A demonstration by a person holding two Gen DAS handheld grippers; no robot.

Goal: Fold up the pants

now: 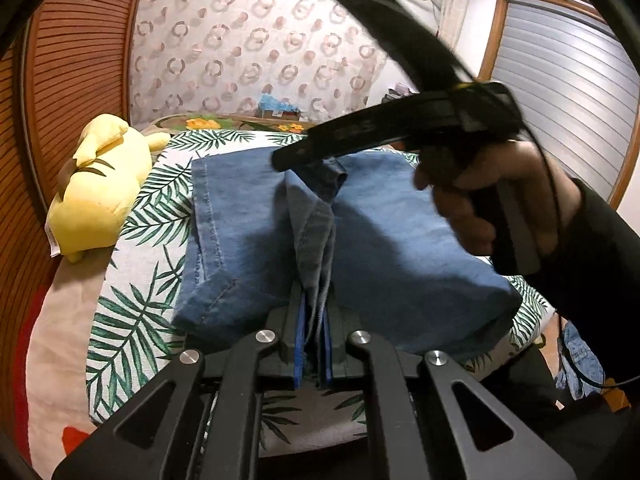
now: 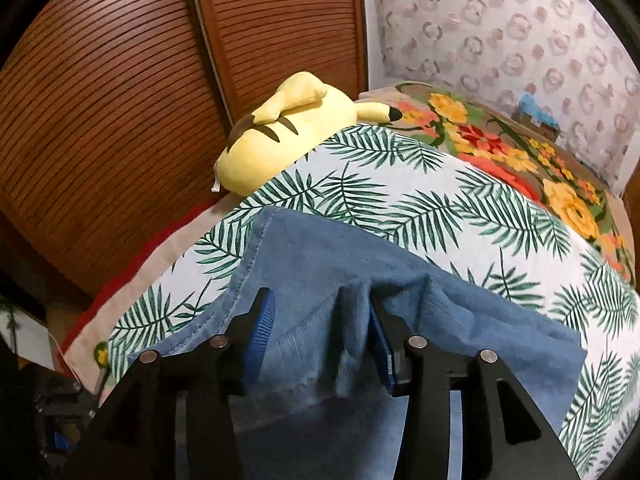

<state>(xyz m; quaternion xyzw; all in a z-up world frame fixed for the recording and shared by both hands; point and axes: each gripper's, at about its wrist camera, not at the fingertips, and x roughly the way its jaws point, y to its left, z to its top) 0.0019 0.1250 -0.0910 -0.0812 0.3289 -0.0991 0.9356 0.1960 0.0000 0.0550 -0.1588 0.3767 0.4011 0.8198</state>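
pants (image 1: 392, 216) blue denim | bedsheet (image 2: 400, 200) white, green leaves | plush (image 2: 288, 136) yellow

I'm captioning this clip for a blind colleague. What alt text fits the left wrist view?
The left gripper, with blue pads, is shut on a raised fold of the blue denim pants, which lie on a palm-leaf print bedspread. A hand holds the black right gripper above the pants, and a yellow plush toy lies to the left.

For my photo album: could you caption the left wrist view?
Left gripper pinching a fold of blue denim pants on a palm-leaf bedspread, yellow plush toy alongside.
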